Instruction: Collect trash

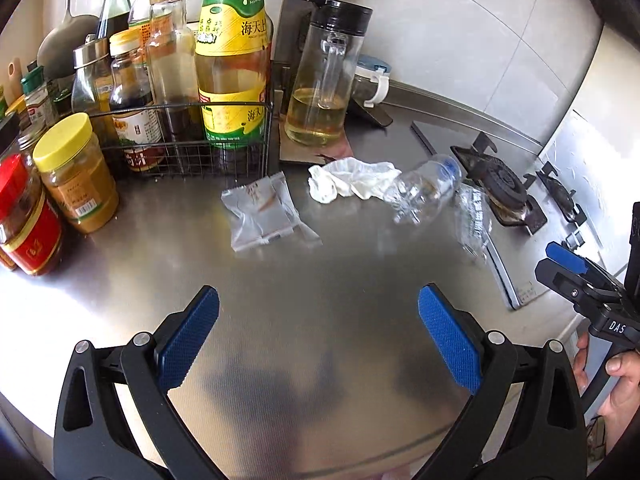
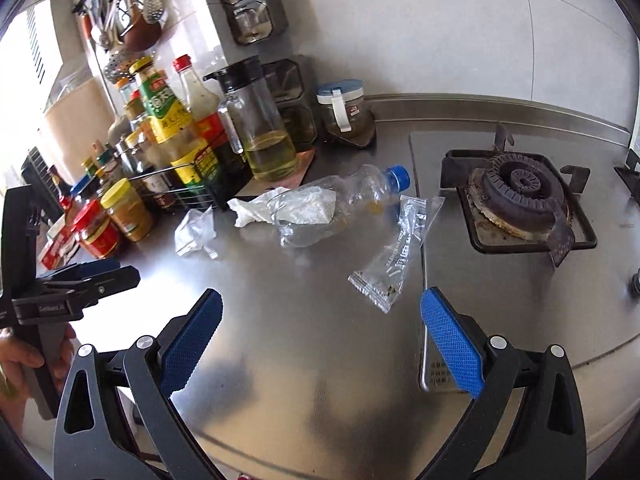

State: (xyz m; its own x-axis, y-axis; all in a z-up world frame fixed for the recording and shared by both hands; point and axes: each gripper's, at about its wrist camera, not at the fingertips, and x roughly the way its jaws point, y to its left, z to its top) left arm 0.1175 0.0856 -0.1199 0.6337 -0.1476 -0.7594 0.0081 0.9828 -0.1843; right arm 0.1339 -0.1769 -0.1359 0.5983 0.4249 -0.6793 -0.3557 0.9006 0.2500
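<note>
1. Nearest the cameras: the left gripper [image 1: 318, 336] hangs over bare steel countertop [image 1: 320, 280] with its blue pads spread wide, released, nothing between them.
2. The right gripper [image 2: 321, 340] is the same, jaws apart and empty, poised above the counter just left of the stove's front edge. A hand [image 1: 616, 384] grips its handle at the right edge of the left wrist view.
3. A little further, close ahead of the right gripper: a clear plastic wrapper [image 2: 394, 256] with printed lettering lies flat, its far end resting on the edge of the stove panel.
4. Middle of the counter: a crushed clear plastic bottle [image 2: 336, 204] with a blue cap lies on its side, cap pointing towards the burner.
5. Just left of the bottle and touching it, a crumpled white tissue [image 1: 352, 180].
6. Left again, apart from the tissue, a silvery snack packet [image 1: 262, 210] lies flat in front of the wire rack.
7. To the right, the gas burner [image 2: 520, 196] sits in its dark, stained tray.
8. Further back: a glass oil jug [image 1: 320, 80] with a black lid, partly filled with yellow oil, stands on a mat.
9. Beside it, the wire rack [image 1: 180, 140] is crowded with sauce bottles, a yellow-lidded jar [image 1: 76, 172] and red-lidded jar [image 1: 26, 216] standing in front.
</note>
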